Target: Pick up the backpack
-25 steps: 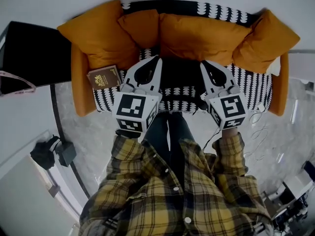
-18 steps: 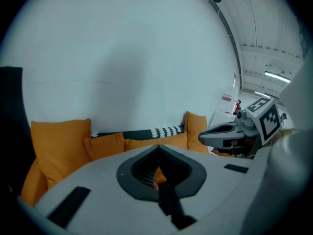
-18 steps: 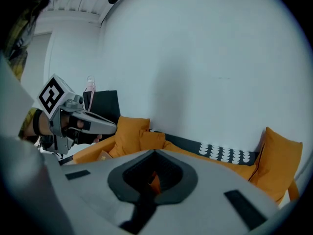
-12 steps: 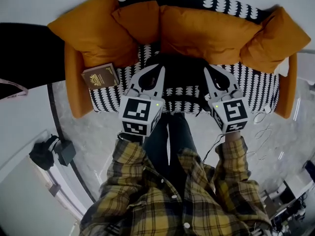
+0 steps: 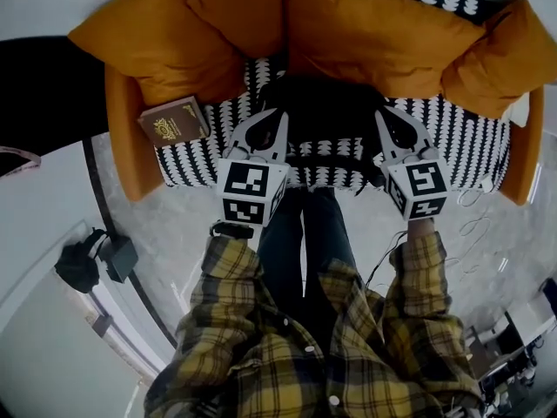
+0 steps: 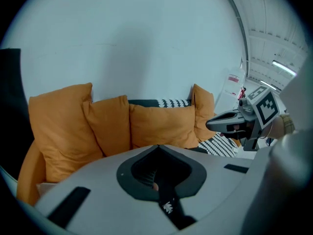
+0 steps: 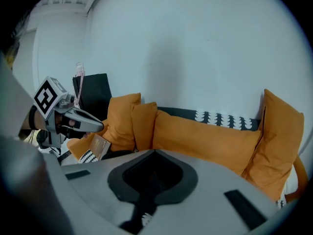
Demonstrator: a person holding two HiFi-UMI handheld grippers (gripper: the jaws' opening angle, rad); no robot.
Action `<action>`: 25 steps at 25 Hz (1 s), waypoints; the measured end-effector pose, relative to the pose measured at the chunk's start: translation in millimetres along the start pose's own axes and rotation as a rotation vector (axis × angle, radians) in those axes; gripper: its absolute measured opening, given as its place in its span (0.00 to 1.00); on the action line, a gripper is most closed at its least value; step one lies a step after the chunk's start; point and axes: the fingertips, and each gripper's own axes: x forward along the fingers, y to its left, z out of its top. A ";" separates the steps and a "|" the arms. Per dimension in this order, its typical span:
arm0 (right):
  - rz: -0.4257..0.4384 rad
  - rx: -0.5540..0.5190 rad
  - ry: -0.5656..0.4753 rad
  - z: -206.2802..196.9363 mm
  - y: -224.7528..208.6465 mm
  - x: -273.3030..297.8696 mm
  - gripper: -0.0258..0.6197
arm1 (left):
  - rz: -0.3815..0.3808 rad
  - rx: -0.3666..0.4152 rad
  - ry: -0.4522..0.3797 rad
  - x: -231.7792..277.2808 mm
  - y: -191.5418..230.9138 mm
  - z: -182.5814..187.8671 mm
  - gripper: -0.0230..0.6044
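Backpack (image 5: 326, 107), a dark one, lies in the middle of the sofa (image 5: 461, 142) seat, on the black-and-white patterned cover in front of the orange cushions (image 5: 374, 37). A dark band, probably a strap, runs near the seat's front edge. At far left a brown book (image 5: 174, 122) rests on the seat by the armrest, apart from the backpack. Next comes the left claw (image 5: 277, 120), its tips pressed together with nothing between them, at the backpack's left edge; whether it touches the fabric I cannot tell. On the far side the right claw (image 5: 383, 118) is likewise pressed together and empty, at the backpack's right edge. Over the last second both claws have dropped from above the seat front to flank the backpack, and the sofa has drawn nearer in the head view as the person bends in. This looks like the end of the approach. There is no grip yet, and a claw would have to spread before it could pinch a strap or the fabric.
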 end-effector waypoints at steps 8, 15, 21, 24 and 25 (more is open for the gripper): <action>0.037 0.030 0.100 -63.9 1.1 35.3 0.06 | 0.020 -0.013 0.118 30.5 17.3 -62.2 0.06; 0.028 0.059 0.161 -93.1 -4.8 44.0 0.06 | 0.026 0.004 0.180 40.8 19.2 -86.2 0.06; 0.022 0.054 0.184 -107.7 -9.5 47.3 0.06 | 0.036 0.009 0.219 48.1 19.2 -100.5 0.06; 0.044 0.040 0.163 -106.0 -8.2 46.4 0.07 | 0.044 0.041 0.234 50.0 18.4 -102.8 0.07; 0.057 0.032 0.158 -104.9 -6.8 45.5 0.08 | 0.044 0.045 0.233 50.1 18.0 -102.8 0.07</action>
